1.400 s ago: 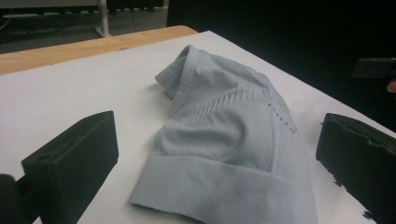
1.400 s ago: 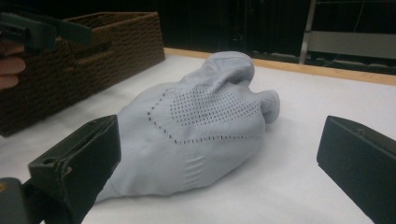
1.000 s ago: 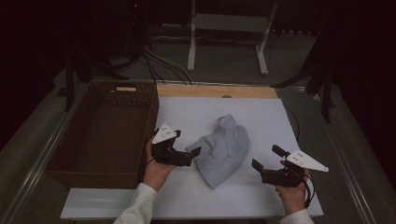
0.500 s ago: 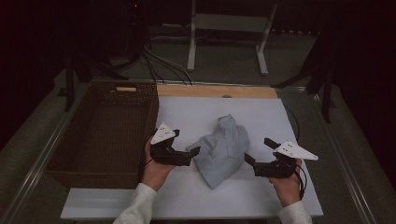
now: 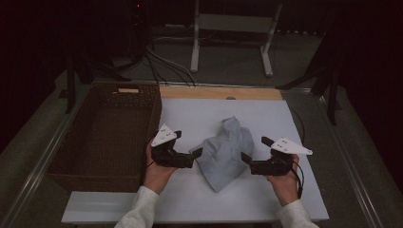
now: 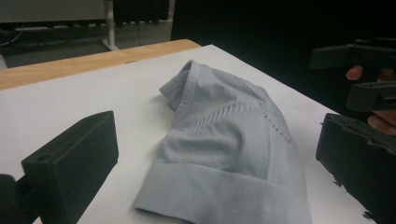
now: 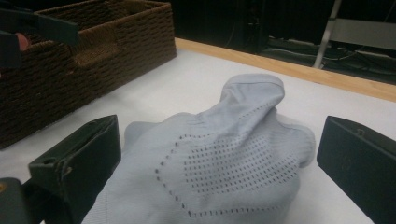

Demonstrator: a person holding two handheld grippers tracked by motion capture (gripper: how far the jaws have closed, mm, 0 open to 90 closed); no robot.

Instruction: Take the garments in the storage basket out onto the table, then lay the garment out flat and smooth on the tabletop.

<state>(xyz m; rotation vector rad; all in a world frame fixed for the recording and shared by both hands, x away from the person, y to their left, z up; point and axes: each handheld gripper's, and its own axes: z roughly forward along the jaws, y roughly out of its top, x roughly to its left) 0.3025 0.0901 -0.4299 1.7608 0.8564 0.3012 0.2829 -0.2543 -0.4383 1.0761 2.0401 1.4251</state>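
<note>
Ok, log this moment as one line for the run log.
left gripper: open, at cloth's left edge | right gripper: open, at cloth's right edge | cloth: crumpled on table | basket: left of it

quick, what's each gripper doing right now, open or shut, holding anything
Left gripper: open, jaws set wide at the edge of the light grey garment, holding nothing.
Right gripper: open, jaws wide on the garment's other side, holding nothing.

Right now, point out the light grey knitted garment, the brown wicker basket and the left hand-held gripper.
Light grey knitted garment (image 5: 225,152), high view, middle of the crumpled fabric.
Brown wicker basket (image 5: 154,111), high view, right wall rim.
Left hand-held gripper (image 5: 196,154), high view, between its open jaw tips.
</note>
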